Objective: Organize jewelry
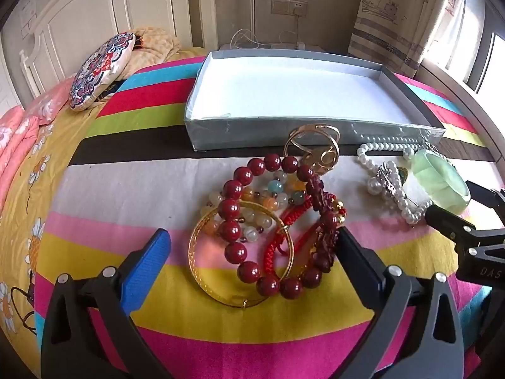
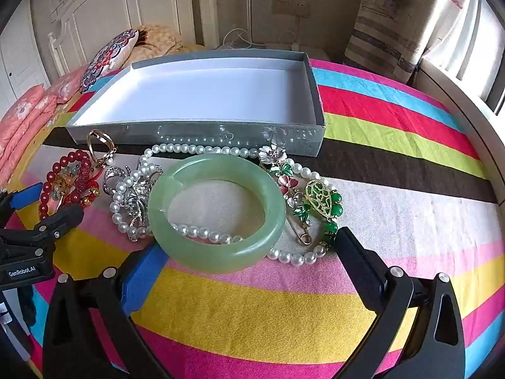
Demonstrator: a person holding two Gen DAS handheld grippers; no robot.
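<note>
A: Left gripper [image 1: 252,252], jaws spread wide, nothing pinched. The red bead bracelet [image 1: 252,221] and gold bangle [image 1: 217,252] lie on the bed [image 1: 94,189] between the fingers, tangled with a pale bead string [image 1: 268,199] and red cord [image 1: 284,240]. The dark finger touches or nearly touches the red beads, can't tell which.

B: Right gripper [image 2: 249,246], jaws also wide apart, gripping nothing. The jade bangle [image 2: 217,211] sits between the fingers, flat over a pearl necklace [image 2: 202,232]. The blue pad [image 2: 142,271] is just beside its rim.

A: Box [image 1: 284,129] stands open beyond the pile, white inside. A gold ring-shaped piece [image 1: 312,145] leans near its front wall.

B: Only my view shows the flower brooch [image 2: 284,170], safety pin [image 2: 300,227] and green pendant [image 2: 322,199], right of the jade. Silver brooch [image 2: 132,195] to its left.

A: Mine shows the jade only at the right edge, beside your gripper.
</note>
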